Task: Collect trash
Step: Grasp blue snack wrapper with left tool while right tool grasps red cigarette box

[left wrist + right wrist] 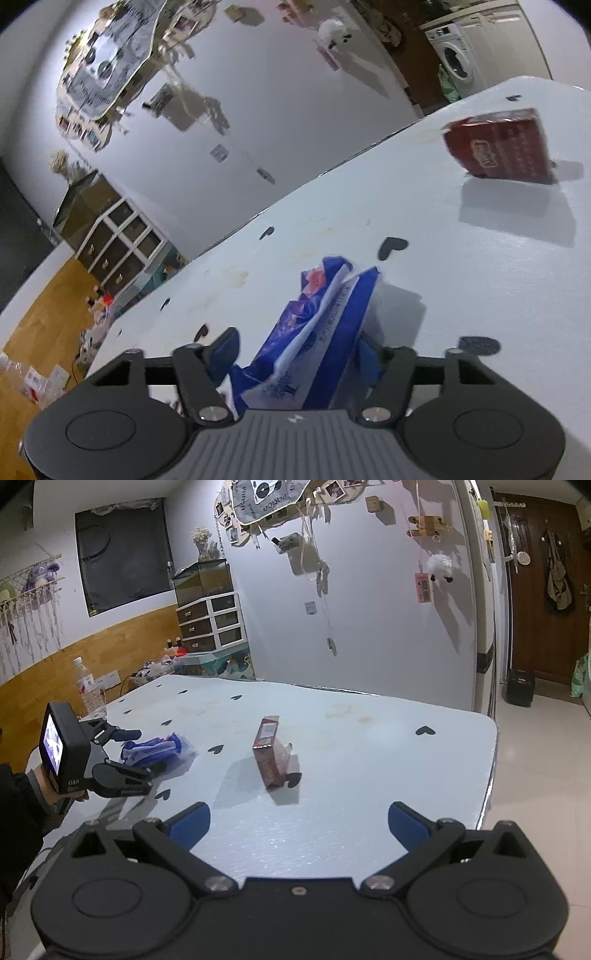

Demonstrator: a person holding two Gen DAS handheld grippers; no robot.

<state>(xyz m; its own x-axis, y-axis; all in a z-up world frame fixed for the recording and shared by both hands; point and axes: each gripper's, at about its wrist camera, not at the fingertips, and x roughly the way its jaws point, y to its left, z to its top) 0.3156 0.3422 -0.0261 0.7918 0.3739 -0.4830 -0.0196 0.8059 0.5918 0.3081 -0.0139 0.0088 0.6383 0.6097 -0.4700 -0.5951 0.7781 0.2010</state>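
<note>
A crumpled blue and white plastic wrapper [317, 325] [159, 747] lies on the pale table [369, 746]. My left gripper [299, 345] [146, 750] is low over the table with the wrapper between its fingers. The right pad touches the wrapper; a thin gap shows at the left fingertip [227, 343]. A red carton [498, 151] [271, 753] stands upright mid-table, well beyond the wrapper. My right gripper [299, 812] is open and empty, hovering near the table's front, pointed at the carton.
A clear water bottle [88, 690] stands at the table's left edge. The table has black heart marks and its right edge [491, 760] drops to a tiled floor. A person's hand [44, 779] holds the left gripper.
</note>
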